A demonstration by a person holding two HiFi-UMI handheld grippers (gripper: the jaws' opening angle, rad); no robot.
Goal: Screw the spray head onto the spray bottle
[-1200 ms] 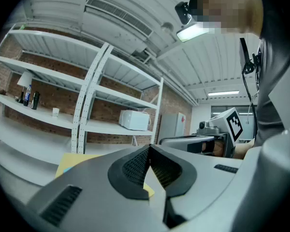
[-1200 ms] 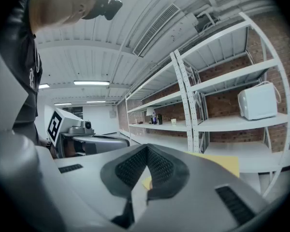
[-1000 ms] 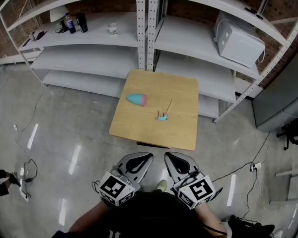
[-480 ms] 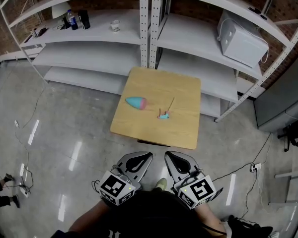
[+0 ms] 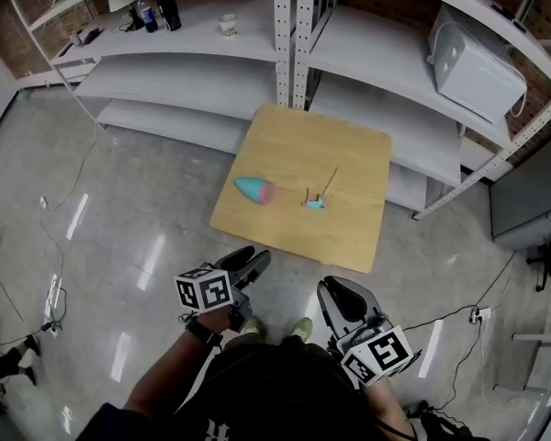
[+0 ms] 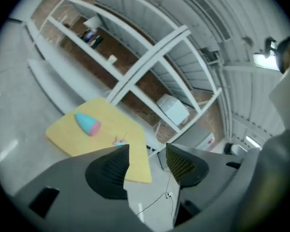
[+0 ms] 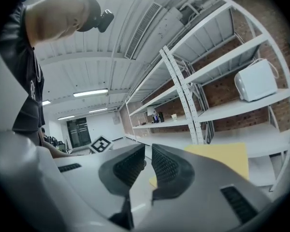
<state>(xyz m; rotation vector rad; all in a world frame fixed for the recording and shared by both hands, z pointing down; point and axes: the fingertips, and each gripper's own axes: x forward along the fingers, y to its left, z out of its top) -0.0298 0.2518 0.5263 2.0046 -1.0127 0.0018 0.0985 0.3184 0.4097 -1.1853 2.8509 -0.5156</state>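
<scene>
Left gripper (image 5: 246, 266) has dropped and rolled, empty jaws just opening; right gripper (image 5: 335, 294) empty, jaws nearly together. Teal-and-pink tapered spray bottle (image 5: 254, 189) lies on yellow wooden table (image 5: 354, 150) at left's twelve o'clock, teal spray head (image 5: 314, 203) at its three o'clock.

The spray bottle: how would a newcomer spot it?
Find the square wooden table before the white shelves. The spray bottle lies on its side on the table's left part. It is a fat turquoise cone with a pink end; the spray head beside it is far smaller, with a thin tube.
</scene>
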